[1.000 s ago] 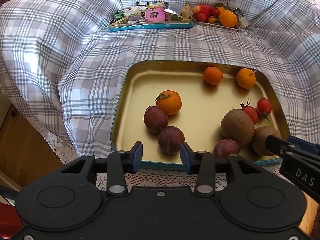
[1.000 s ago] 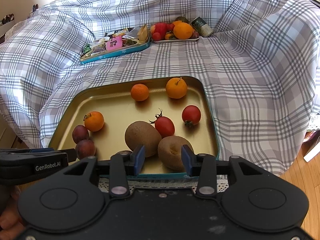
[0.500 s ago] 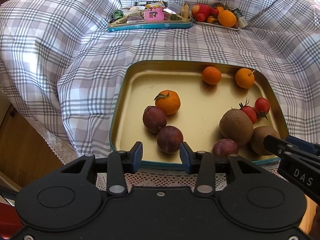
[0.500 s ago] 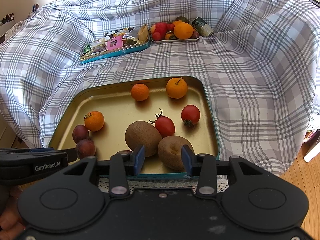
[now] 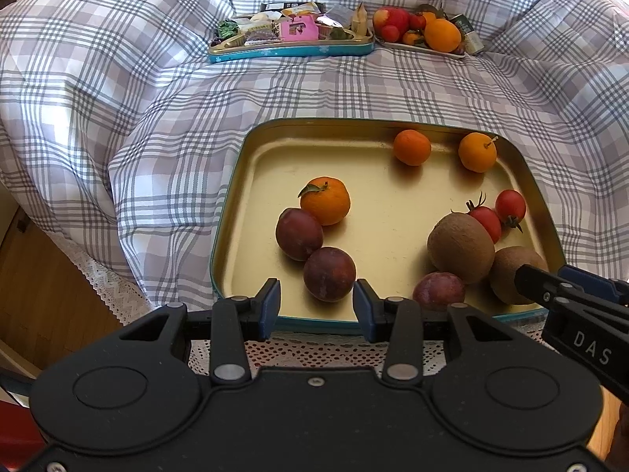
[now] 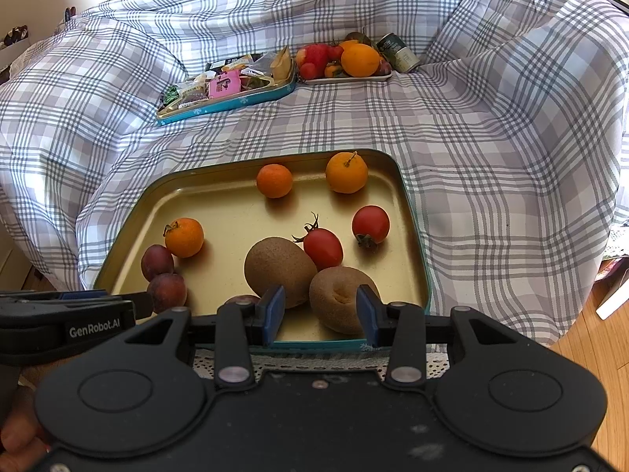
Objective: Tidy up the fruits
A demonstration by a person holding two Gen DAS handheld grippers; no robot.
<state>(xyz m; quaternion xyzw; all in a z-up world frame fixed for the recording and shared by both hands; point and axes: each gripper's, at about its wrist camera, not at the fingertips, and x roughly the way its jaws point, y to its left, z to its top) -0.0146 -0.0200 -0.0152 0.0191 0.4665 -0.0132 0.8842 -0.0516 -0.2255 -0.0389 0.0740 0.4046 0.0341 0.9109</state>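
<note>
Both jaws spread, gold tray [image 5: 236, 212] holding plums [image 5: 329, 273], kiwis [image 6: 280, 271], tomatoes [image 6: 323, 247], oranges [image 6: 346, 172]

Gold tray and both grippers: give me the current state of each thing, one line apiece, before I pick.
left gripper: open, empty, at the near rim.
right gripper: open, empty, at the near rim.
gold tray: flat on the checked blanket, holding loose fruit.
plums: three, two touching.
kiwis: two, side by side.
tomatoes: two, whole, stems on.
oranges: three, whole, apart.
</note>
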